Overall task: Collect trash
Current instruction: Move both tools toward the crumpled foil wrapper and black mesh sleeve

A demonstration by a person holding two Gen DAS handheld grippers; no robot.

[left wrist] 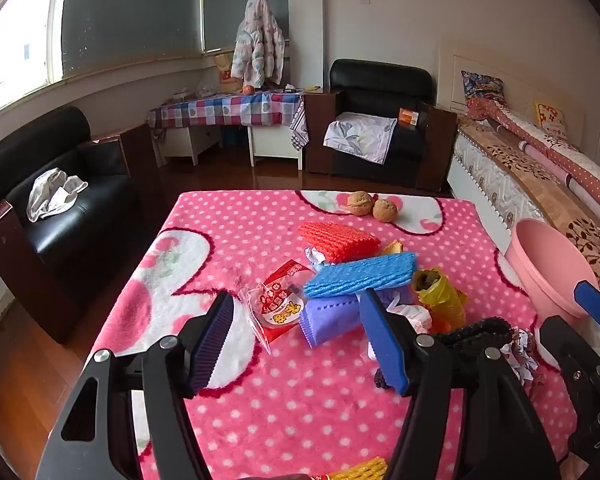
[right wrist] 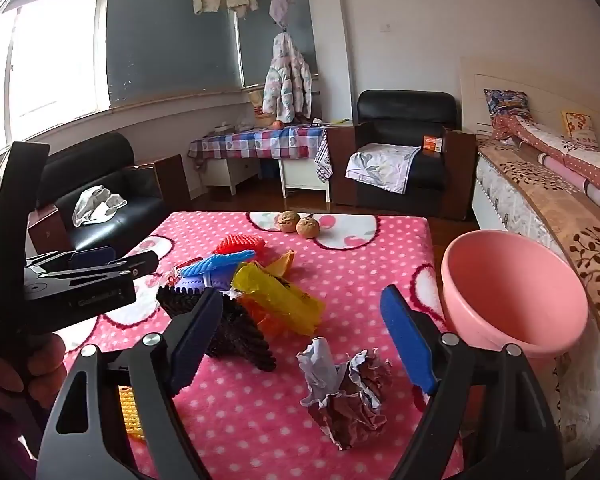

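Trash lies in a heap on the pink dotted blanket [left wrist: 300, 400]: a red foam net [left wrist: 340, 240], a blue foam net [left wrist: 360, 276], a purple foam net [left wrist: 328, 316], a snack wrapper [left wrist: 280, 296], a yellow plastic bag [right wrist: 276, 296] and a black foam net [right wrist: 236, 332]. My left gripper [left wrist: 300, 340] stands open just short of the purple net and wrapper, holding nothing. My right gripper [right wrist: 300, 344] is open above a crumpled paper ball [right wrist: 348, 392], which lies between its fingers untouched. A pink basin [right wrist: 516, 292] sits at the blanket's right edge.
Two walnuts [right wrist: 298, 224] rest near the far edge of the blanket. A yellow foam net [right wrist: 130, 412] lies at the near edge under the left gripper. A bed [right wrist: 560, 208] runs along the right, black armchairs [left wrist: 60, 208] stand left and behind. A hand [right wrist: 20, 368] grips the left tool.
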